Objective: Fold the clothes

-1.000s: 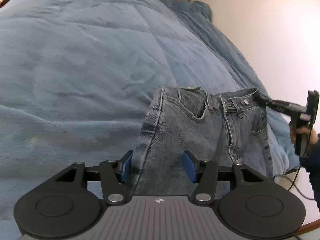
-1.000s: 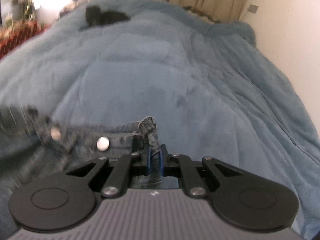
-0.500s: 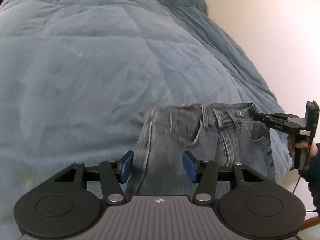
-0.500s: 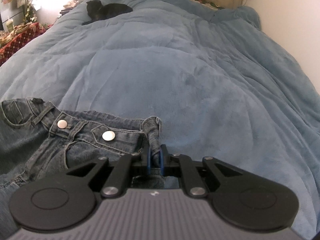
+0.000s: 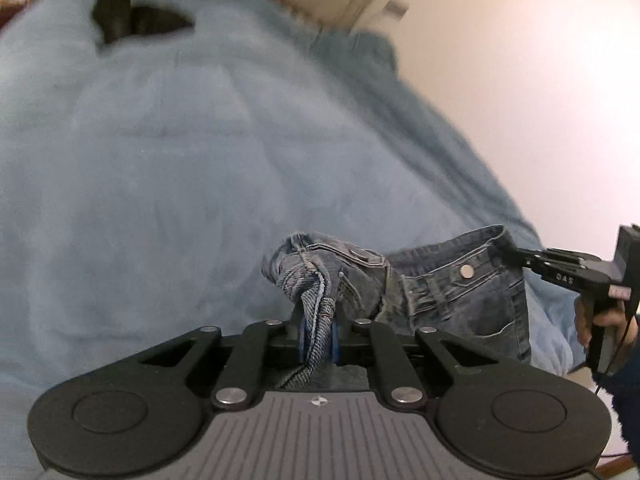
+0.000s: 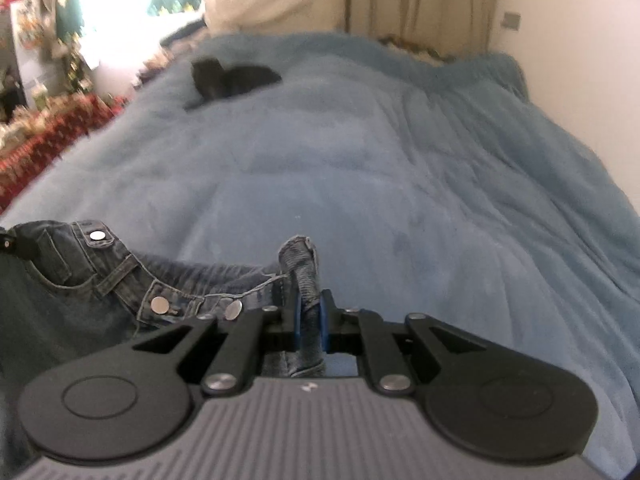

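Both wrist fisheyes look forward and downward, close over a blue plush bedspread (image 5: 168, 184). Shared: faded blue denim jeans (image 6: 72, 280) at lower frame, black object (image 6: 232, 78) upper left.

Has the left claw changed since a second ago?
Yes. The left claw has just been closing and now pinches the jeans at the waistband, lifting them off the blue blanket they lay flat on before.

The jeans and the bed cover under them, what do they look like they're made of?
The jeans: faded blue denim, probably cotton, judging by the twill ribbing, pale topstitching and shiny metal buttons. The bed cover: soft matte blue plush, likely fleece or microfibre, with a fuzzy nap and quilted creases.
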Demonstrator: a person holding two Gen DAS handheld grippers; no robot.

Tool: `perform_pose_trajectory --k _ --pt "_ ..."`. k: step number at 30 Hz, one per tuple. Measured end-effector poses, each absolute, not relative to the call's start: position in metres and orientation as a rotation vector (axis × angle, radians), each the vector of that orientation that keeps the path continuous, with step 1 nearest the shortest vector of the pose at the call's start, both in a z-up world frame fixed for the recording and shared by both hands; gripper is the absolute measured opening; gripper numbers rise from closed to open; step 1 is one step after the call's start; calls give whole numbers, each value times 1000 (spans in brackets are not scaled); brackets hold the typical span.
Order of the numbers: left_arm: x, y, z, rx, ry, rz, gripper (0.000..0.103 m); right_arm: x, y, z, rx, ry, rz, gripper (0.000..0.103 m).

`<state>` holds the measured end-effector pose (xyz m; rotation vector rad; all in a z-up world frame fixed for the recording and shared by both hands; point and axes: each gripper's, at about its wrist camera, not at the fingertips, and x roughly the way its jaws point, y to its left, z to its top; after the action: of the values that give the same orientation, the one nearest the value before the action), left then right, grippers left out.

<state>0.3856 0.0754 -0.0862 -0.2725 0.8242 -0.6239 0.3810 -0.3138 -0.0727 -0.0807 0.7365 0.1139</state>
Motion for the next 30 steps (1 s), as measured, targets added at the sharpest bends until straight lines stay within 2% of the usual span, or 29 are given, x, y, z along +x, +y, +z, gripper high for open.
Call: perform_pose_trajectory --k 3,8,16,23,30 --pt "360 93 -49 -241 730 -604 11 376 -296 -42 -110 642 129 9" --pt "337 109 -44 -196 692 -498 11 389 -264 -27 -125 589 150 9" --pt "371 114 -80 -223 710 -400 11 431 -239 -55 -139 617 143 9" --pt "428 118 -104 -224 719 -350 11 511 -247 -87 -136 664 110 9" --pt "470 109 -179 -154 928 -298 14 563 -240 -172 -199 835 81 13"
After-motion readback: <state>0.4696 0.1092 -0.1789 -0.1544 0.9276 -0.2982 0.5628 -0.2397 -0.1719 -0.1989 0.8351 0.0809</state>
